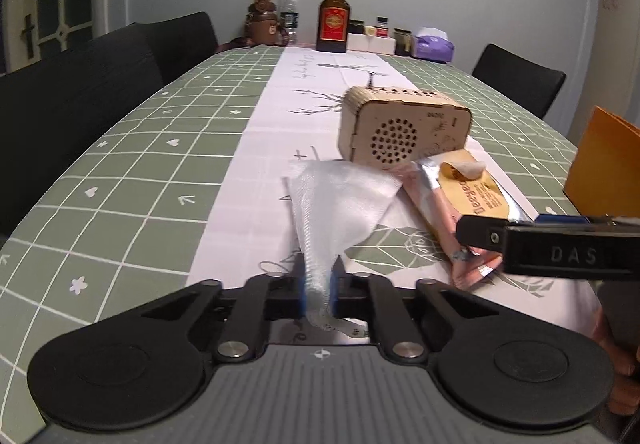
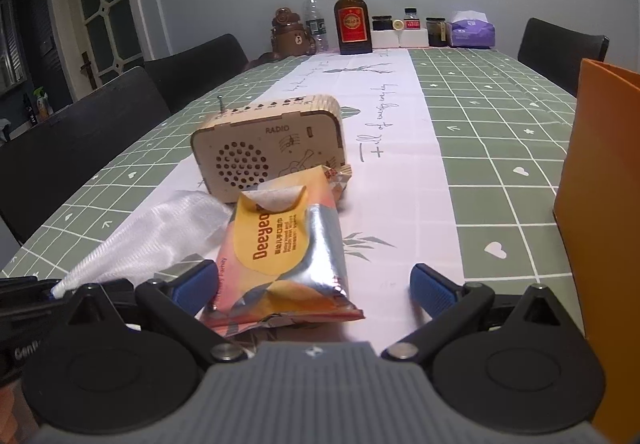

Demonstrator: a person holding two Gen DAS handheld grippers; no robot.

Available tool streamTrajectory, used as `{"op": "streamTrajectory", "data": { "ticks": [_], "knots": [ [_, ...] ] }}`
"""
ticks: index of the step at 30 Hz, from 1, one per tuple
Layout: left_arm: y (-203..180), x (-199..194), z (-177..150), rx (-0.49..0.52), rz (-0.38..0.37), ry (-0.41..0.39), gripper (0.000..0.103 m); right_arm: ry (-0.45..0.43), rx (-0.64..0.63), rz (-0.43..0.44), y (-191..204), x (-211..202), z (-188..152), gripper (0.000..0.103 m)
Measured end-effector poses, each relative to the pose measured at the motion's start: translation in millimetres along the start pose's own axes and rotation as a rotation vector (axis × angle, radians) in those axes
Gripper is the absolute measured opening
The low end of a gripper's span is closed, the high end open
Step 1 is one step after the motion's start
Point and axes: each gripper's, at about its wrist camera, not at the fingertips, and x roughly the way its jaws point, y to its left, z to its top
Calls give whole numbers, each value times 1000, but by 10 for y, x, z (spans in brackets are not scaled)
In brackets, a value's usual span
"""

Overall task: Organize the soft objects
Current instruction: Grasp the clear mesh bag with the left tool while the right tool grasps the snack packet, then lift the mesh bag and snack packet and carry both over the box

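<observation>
The left gripper (image 1: 319, 286) sits at the lower centre of its own view with its jaws pinched together on the narrow end of a white mesh bag (image 1: 340, 200). The bag fans out from that pinch like a cone, its long axis running up the frame and slightly right, the wide end lying on the white runner (image 1: 256, 148) just in front of the wooden radio (image 1: 400, 128). In the right wrist view the same bag (image 2: 160, 228) lies at centre left, its thin gathered end pointing to the lower left edge and its broad end toward the radio (image 2: 272, 148).

The right gripper (image 2: 316, 284) stands with its blue pads spread wide, one on each side of a foil wet-wipe pack (image 2: 288, 256). The left pad is just beside the pack's edge and the right pad stands well clear of it; neither presses on it. The pack's long axis runs up the frame toward the radio, its peeled label flap at the far end and its crimped seam nearest the camera. In the left wrist view the pack (image 1: 472, 200) lies right of the bag, slanting from lower right to upper left, with the right gripper's black finger (image 1: 552, 248) across its near end.

An orange paper bag (image 2: 600, 180) stands at the right edge. Both objects rest on a green checked tablecloth (image 2: 500, 132). At the far end, upper centre, stand a brown bottle (image 2: 352, 20), a water bottle (image 2: 314, 20), a bear-shaped flask (image 2: 288, 32) and a purple tissue pack (image 2: 472, 30)
</observation>
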Motion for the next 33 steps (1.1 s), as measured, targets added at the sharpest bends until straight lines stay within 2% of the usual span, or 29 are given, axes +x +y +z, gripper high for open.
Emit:
{"op": "streamTrajectory", "data": {
  "ticks": [3, 6, 9, 17, 21, 23, 26, 27, 28, 33],
  "knots": [
    [62, -22, 1, -37, 9, -4, 7, -4, -37, 13, 62, 18, 15, 100],
    [91, -34, 3, -51, 17, -7, 7, 30, -104, 32, 166, 109, 36, 100],
    [105, -39, -1, -61, 29, -7, 7, 29, -143, 17, 241, 152, 48, 100],
    [95, -34, 0, -57, 35, -5, 7, 62, -112, 11, 213, 266, 102, 100],
    [77, -24, 0, -44, 16, -3, 7, 76, -153, -26, 299, 299, 95, 100],
    [63, -23, 0, -36, 20, -2, 7, 78, -175, -35, 335, 300, 86, 96],
    [33, -23, -1, -28, 26, -1, 7, 65, -178, -26, 334, 267, 82, 84],
    [36, -23, -2, -28, 23, -1, 7, 57, -179, -31, 337, 251, 80, 75],
    [41, -26, -4, -29, 23, -2, 7, 48, -176, -41, 330, 236, 83, 71],
    [44, -39, -4, -33, 36, -9, 7, 39, -199, -29, 332, 198, 70, 63]
  ]
}}
